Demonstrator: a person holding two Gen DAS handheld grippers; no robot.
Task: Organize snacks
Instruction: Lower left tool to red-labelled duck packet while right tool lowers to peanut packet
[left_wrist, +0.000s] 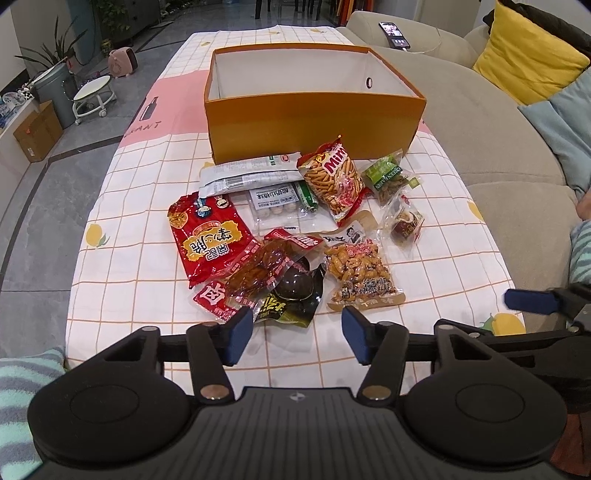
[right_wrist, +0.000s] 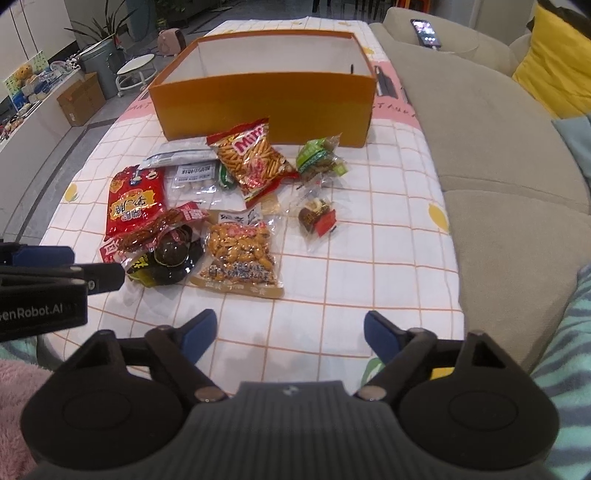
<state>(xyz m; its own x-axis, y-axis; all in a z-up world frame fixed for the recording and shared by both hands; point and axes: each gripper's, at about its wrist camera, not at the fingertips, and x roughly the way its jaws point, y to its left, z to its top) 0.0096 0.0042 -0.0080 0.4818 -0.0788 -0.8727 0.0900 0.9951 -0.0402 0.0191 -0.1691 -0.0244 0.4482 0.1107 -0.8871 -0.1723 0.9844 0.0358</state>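
Left gripper (left_wrist: 297, 334): jaws wide, empty, above cloth edge | Right gripper (right_wrist: 290, 334): jaws wide, empty, beside it | Snacks (left_wrist: 295, 229): heaped on checked cloth (left_wrist: 147, 236), just ahead | Peanuts (right_wrist: 240, 254): nearest both | Orange box (left_wrist: 314, 129): open, behind heap | Sofa (right_wrist: 480, 147): right

- Box (left_wrist: 314, 125): orange outside, white inside.
- Cloth (left_wrist: 122, 206): white, orange grid (pink band, yellow lemons).
- Pads (left_wrist: 239, 338): blue.
- Cushion (left_wrist: 528, 62): yellow.
- Sofa (left_wrist: 480, 122): beige.
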